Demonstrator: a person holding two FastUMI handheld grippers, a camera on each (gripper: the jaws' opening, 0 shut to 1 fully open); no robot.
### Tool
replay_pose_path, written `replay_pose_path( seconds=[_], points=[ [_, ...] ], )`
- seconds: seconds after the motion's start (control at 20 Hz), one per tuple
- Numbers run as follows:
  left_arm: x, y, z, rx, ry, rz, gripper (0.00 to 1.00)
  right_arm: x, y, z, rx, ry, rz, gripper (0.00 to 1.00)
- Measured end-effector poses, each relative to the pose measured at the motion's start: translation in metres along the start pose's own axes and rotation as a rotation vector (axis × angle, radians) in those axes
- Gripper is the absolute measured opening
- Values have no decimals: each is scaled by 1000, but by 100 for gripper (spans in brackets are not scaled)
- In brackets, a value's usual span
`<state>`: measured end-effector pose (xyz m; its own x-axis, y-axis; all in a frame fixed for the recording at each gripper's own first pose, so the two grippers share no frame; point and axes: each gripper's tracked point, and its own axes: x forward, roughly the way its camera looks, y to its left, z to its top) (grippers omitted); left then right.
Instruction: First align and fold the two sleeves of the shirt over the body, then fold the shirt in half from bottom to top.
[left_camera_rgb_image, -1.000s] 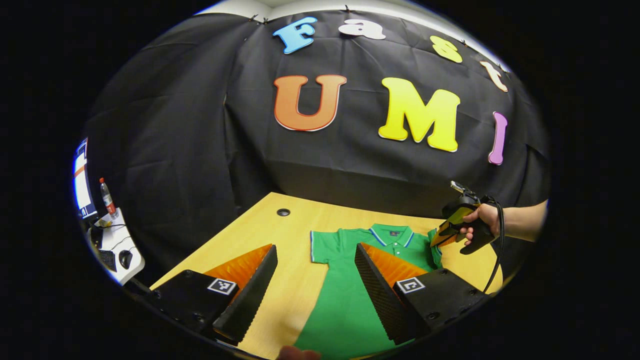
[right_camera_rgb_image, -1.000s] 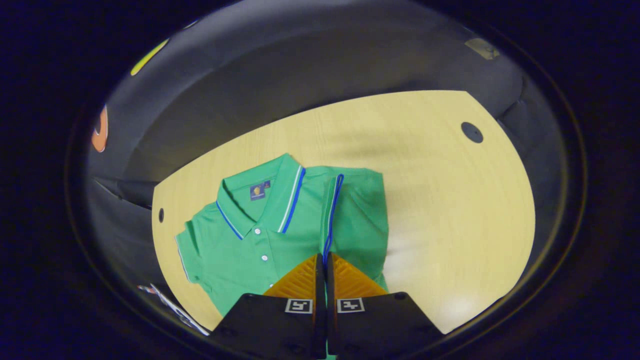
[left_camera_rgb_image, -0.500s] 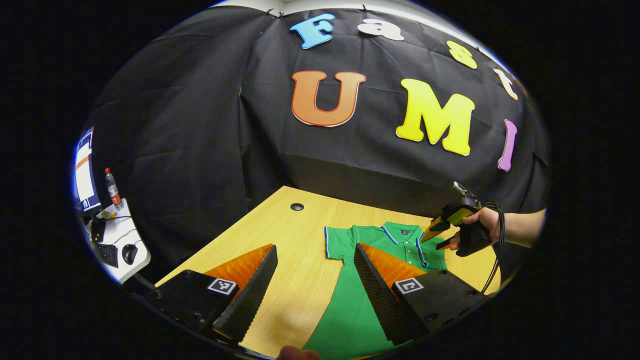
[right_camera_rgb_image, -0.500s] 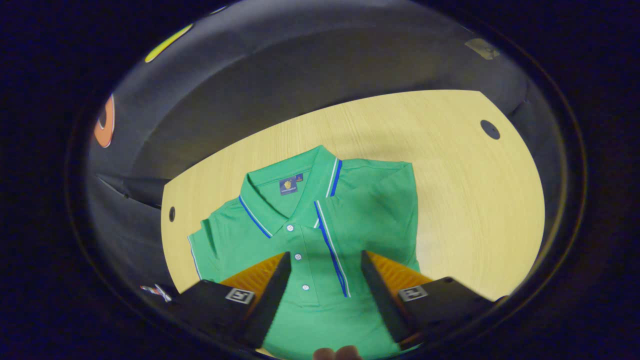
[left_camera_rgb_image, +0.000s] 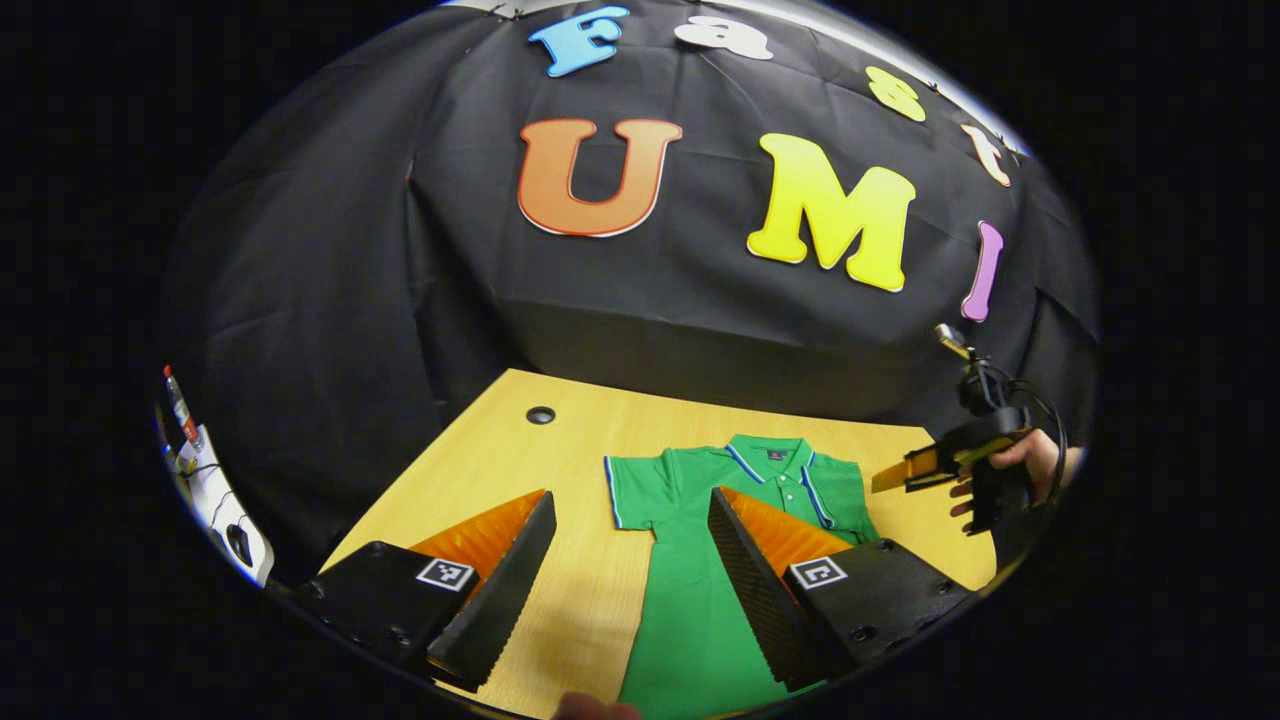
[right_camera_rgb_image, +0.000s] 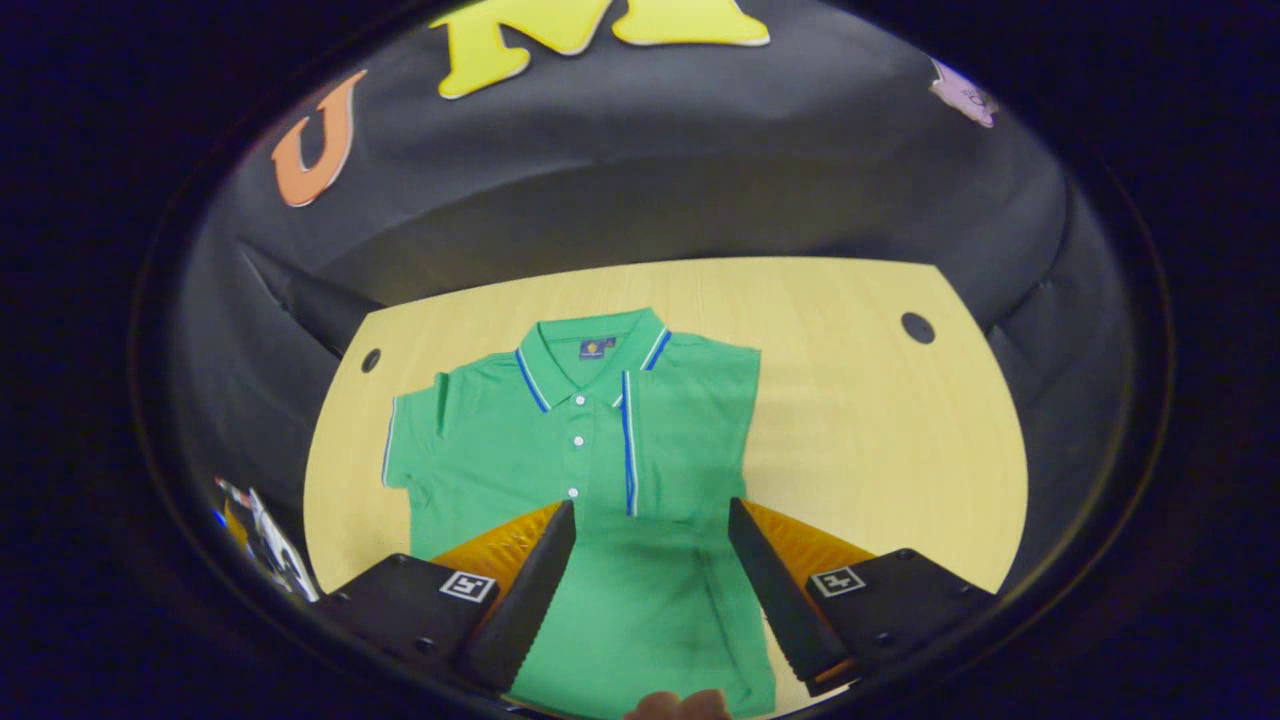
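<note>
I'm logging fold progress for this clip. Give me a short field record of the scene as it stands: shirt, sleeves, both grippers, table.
shirt: green polo, flat on the table, collar toward the wall
right sleeve: folded over the body
left sleeve: spread out to the side, not yet folded
bottom-to-top fold: not done
left gripper: open, above the shirt's left edge
right gripper: open, above the shirt, holding nothing
table: light wood

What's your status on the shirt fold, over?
Left gripper open, above table. Right gripper open, holding nothing. Shirt flat; one sleeve folded over body, other sleeve spread out. Nothing in the way.
</note>
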<state>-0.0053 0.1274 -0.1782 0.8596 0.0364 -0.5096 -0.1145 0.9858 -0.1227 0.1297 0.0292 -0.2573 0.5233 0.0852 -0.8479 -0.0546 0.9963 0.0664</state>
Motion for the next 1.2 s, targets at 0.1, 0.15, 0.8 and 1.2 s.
replay_pose_path(
  seconds=[0.1, 0.15, 0.8, 1.2],
  points=[
    [20, -2, 1, 4, 36, -40, 99, -29, -20, -7, -56, -72, -33, 98],
    [30, -4, -1, 2, 58, -59, 99, -43, -31, -14, -79, -99, -56, 98],
    [161, 5, -42, -179, 471, -194, 98, -133, -138, -149, -38, -50, -188, 96],
    [198, 11, -92, -83, 789, -195, 96, -145, -153, -204, 64, 43, -159, 96]
  ],
)
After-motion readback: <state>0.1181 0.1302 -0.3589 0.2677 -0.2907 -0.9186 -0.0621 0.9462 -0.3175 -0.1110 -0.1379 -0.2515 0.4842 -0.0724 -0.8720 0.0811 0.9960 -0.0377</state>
